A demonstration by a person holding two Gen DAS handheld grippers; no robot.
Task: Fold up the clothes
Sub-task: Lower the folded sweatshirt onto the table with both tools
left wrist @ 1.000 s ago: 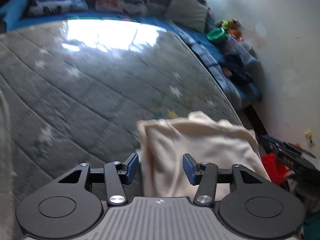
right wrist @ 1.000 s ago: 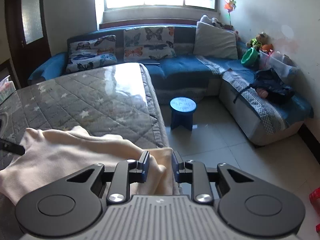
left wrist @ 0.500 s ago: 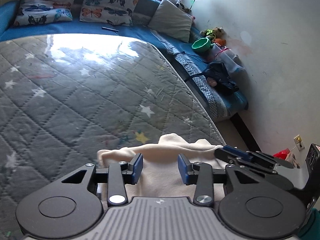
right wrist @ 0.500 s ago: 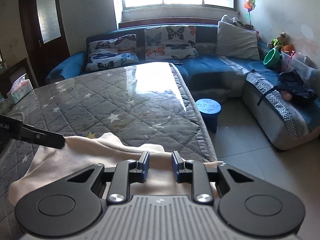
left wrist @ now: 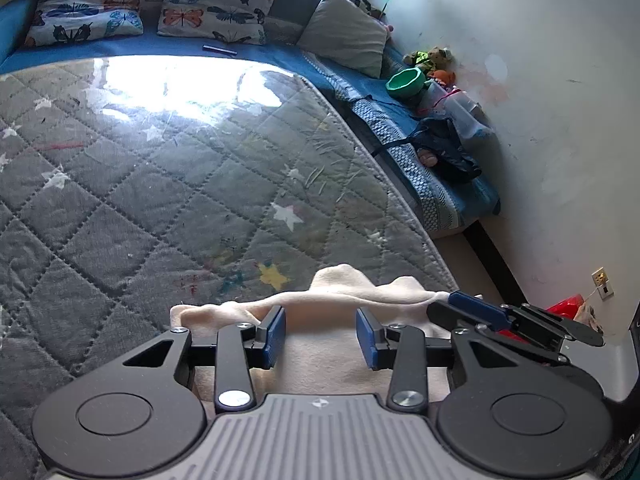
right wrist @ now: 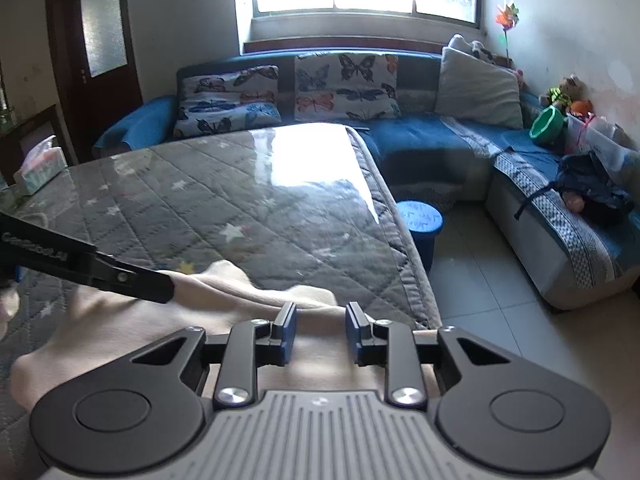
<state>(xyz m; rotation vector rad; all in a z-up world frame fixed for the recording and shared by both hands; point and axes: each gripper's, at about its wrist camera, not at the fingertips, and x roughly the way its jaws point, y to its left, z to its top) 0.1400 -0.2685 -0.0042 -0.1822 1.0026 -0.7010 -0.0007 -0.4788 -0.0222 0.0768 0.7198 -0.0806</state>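
Right tool now unclenched, left tool released too, one cream garment, two butterfly cushions.

We see a cream cloth garment, soft, matt and slightly fleecy, lying on a grey quilted cover stitched in diamonds, topped by a clear glossy sheet that mirrors the window light. The left gripper and right gripper are matt black plastic with blue, finely ribbed pads, shiny metal screw heads and a grey ribbed housing. The sofa is blue woven fabric with printed cloth cushions. The floor tiles look smooth and faintly glossy; the door is dark wood with frosted glass.
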